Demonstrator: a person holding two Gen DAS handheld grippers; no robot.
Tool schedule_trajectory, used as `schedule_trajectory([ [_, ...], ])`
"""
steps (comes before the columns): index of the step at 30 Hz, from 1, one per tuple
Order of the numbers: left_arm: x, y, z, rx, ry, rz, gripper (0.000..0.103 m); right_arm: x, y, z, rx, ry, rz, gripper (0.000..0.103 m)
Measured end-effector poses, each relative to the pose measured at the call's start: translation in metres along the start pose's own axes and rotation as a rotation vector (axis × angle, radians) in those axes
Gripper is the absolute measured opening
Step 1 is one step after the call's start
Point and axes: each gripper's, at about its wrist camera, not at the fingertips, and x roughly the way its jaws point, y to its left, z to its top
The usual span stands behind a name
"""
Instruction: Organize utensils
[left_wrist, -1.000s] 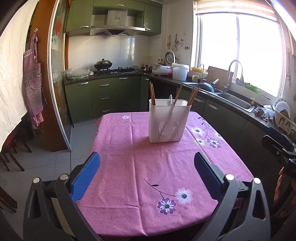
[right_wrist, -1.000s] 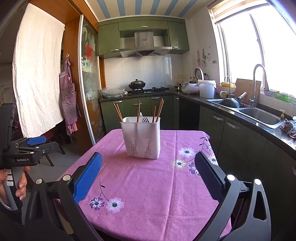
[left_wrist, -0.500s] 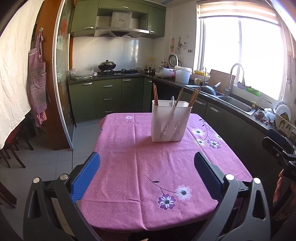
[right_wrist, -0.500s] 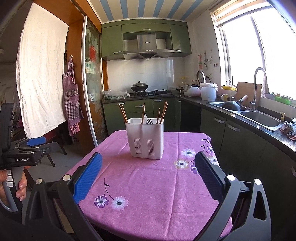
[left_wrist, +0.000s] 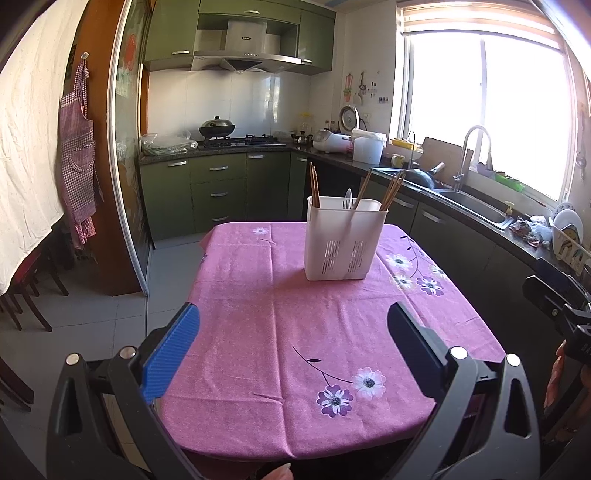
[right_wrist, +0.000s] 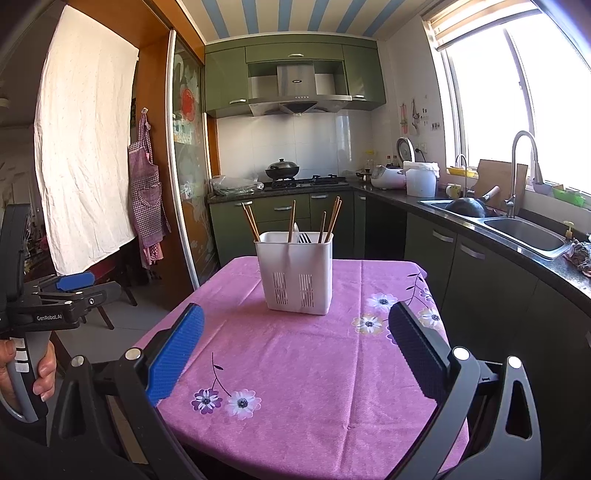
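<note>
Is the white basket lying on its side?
No, the white utensil holder stands upright on the pink tablecloth, chopsticks poking up.

Pink floral-clothed table (left_wrist: 258, 332), white utensil caddy (left_wrist: 341, 243) upright at its far end

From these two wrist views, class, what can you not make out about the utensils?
- White slotted plastic utensil holder: its opaque walls hide the compartments and the lower ends of everything, both views.
- Brown wooden chopsticks: exact count unclear, too thin.
- Metal cutlery tips: barely above the rim, type uncertain.
</note>
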Motion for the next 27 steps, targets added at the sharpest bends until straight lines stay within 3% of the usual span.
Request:
schedule_trajectory([
  [27, 0.0030, 0.0039, -0.0036, -0.005, 0.017, 0.006, 0.097, 0.0042, 0.0010, -0.0026, 0.009, 0.017, 0.017, 0.098],
])
